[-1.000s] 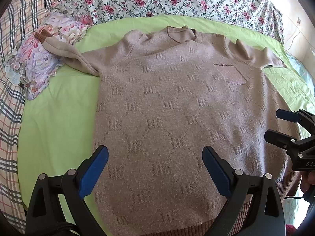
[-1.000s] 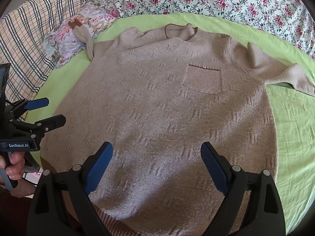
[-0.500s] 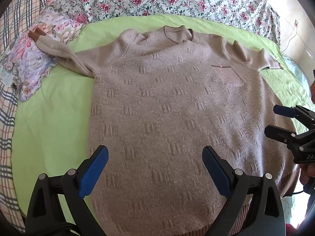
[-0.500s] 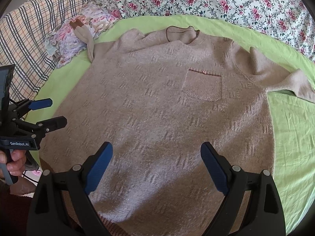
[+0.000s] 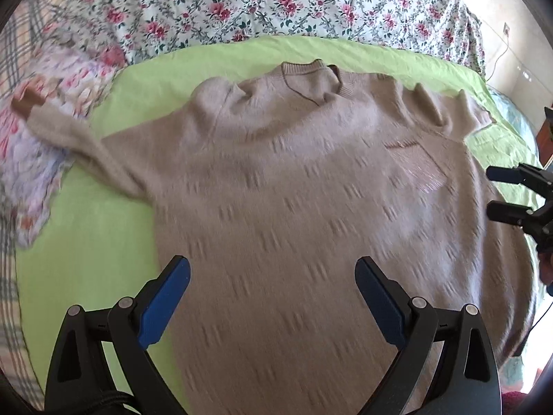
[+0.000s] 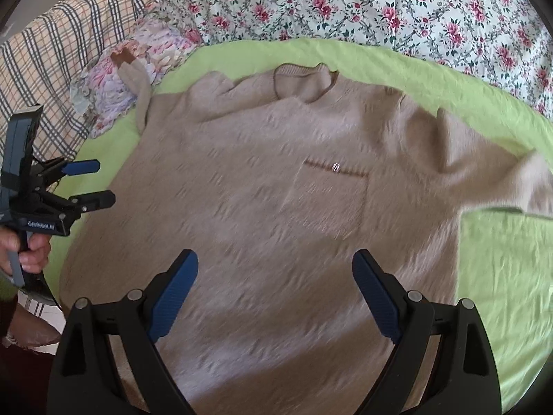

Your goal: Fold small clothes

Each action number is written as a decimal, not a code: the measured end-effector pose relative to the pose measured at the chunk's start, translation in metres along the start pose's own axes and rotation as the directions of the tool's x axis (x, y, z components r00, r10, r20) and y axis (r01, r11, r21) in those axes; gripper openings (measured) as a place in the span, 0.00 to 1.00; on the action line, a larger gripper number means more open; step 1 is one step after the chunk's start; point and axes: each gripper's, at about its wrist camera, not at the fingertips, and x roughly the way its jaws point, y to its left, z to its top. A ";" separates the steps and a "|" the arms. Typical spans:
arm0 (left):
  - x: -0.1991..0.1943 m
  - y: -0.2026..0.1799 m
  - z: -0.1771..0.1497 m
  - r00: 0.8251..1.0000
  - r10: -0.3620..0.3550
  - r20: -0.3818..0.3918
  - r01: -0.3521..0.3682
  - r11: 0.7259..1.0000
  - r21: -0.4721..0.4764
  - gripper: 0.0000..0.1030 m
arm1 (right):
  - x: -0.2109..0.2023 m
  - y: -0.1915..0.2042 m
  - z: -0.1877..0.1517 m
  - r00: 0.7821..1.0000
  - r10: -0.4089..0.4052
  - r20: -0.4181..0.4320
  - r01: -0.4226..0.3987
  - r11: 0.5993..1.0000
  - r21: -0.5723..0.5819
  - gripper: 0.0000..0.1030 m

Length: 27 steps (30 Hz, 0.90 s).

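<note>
From the left wrist view I have the left gripper (image 5: 269, 294) hanging over the lower half of the beige knit sweater (image 5: 293, 207), its jaws wide apart and holding nothing; the sweater lies face up and spread flat on the green sheet (image 5: 86, 242) of the bed, collar away from me, one sleeve (image 5: 79, 138) trailing left onto a floral pillow (image 5: 31, 159); the right gripper (image 5: 515, 193) shows at the right edge beside the sweater's flank, its jaws parted a little and empty; the frame is motion-blurred, so fine knit detail is lost. From the right wrist view my right gripper (image 6: 274, 297) is likewise spread wide over the sweater's lower body with nothing between the jaws; the chest pocket (image 6: 328, 193) sits ahead, the other sleeve (image 6: 501, 173) runs off to the right across the sheet, and the left gripper (image 6: 90, 183) is held by a hand (image 6: 31, 252) at the left hem side. I judge the step to be the first fold; I would pinch each sleeve near the cuff, lay it straight across the chest, and keep the body unwrinkled; the soft knit will likely stretch if dragged. A rose-print quilt (image 6: 380, 7) and a plaid blanket (image 6: 69, 41) border the sheet.
</note>
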 end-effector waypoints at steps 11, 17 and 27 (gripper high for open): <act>0.051 0.047 0.131 0.991 -0.069 0.110 0.056 0.991 0.117 0.96 | 0.032 -0.056 0.085 0.998 -0.050 0.042 0.055 0.991 -0.125 0.88; 0.128 0.068 0.206 0.996 -0.082 -0.025 0.085 0.974 0.208 0.96 | 0.069 -0.109 0.142 0.998 -0.004 0.059 0.009 0.996 -0.088 0.88; 0.185 0.086 0.213 0.972 -0.201 -0.120 0.223 0.950 0.217 0.50 | 0.146 -0.155 0.172 0.996 -0.038 -0.075 0.031 0.995 -0.095 0.70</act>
